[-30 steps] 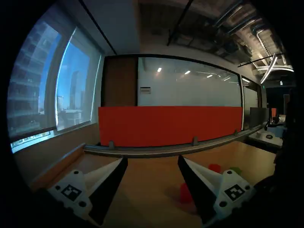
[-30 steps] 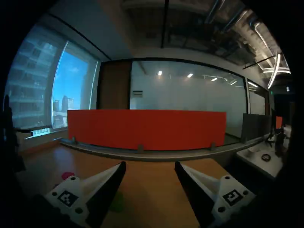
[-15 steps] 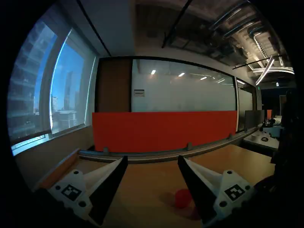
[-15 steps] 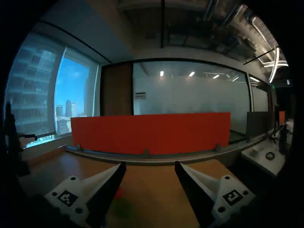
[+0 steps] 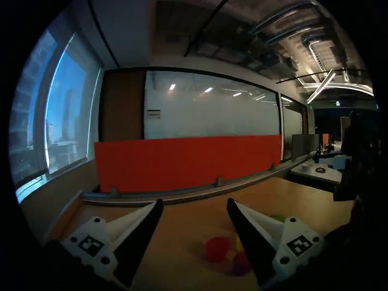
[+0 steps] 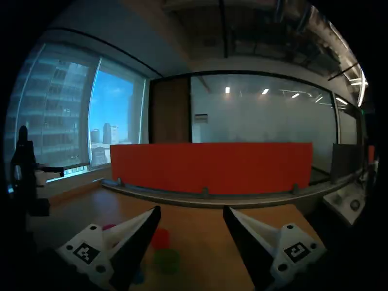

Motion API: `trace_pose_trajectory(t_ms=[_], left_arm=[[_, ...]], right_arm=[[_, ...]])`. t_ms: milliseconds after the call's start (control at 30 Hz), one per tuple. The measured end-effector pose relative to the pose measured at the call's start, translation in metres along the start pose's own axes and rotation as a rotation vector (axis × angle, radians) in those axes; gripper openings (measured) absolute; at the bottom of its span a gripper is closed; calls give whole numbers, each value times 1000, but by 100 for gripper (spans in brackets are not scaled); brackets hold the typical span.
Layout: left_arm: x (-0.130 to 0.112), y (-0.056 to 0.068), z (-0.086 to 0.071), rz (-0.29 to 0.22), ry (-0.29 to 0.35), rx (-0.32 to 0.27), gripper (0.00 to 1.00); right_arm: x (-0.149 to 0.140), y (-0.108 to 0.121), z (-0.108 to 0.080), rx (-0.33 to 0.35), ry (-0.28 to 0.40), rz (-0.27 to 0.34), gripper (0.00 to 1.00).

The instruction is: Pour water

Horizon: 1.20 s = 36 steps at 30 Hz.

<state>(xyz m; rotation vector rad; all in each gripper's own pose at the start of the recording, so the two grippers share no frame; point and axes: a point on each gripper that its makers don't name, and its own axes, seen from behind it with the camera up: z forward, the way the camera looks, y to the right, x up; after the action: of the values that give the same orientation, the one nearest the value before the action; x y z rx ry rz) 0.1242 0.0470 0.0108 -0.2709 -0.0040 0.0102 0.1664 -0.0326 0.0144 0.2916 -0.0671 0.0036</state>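
One finger of the left claw (image 5: pixel 194 201) hides part of a small purple cup (image 5: pixel 241 263) and most of a small green cup (image 5: pixel 278 218). A finger of the right claw (image 6: pixel 191 208) covers most of a pink object (image 6: pixel 108 226) and a blue object (image 6: pixel 138 277) on the wooden desk (image 6: pixel 203 237), both too hidden to identify.

A dim office. The wooden desk (image 5: pixel 184 228) runs to an orange divider screen (image 5: pixel 189 162) at its far edge, with a frosted glass wall (image 5: pixel 208 111) and a brown wood panel (image 5: pixel 121 106) behind. Tall windows (image 6: pixel 114 121) on the left show blue sky and towers. Overhead hang bare pipes (image 5: pixel 291 29) and a bright strip light (image 5: pixel 320 85). Another desk (image 5: pixel 315 172) stands far right.
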Motion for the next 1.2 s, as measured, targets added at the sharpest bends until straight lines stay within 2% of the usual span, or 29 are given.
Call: trace_pose_trajectory(t_ms=[200, 467, 567, 967, 1200], left_arm=[[1, 16, 1, -2, 6, -69, 98], [10, 34, 1, -23, 23, -172, 98], [12, 38, 0, -23, 24, -196, 98], [9, 49, 2, -36, 13, -250, 98], [6, 52, 5, -17, -1, -262, 98]], right_arm=[[3, -12, -3, 70, 3, -18, 99], [6, -27, -5, 163, -1, 31, 99], [5, -30, -5, 177, -5, 42, 99], [5, -41, -4, 218, -17, 22, 99], [5, -43, -4, 229, -26, 5, 99]])
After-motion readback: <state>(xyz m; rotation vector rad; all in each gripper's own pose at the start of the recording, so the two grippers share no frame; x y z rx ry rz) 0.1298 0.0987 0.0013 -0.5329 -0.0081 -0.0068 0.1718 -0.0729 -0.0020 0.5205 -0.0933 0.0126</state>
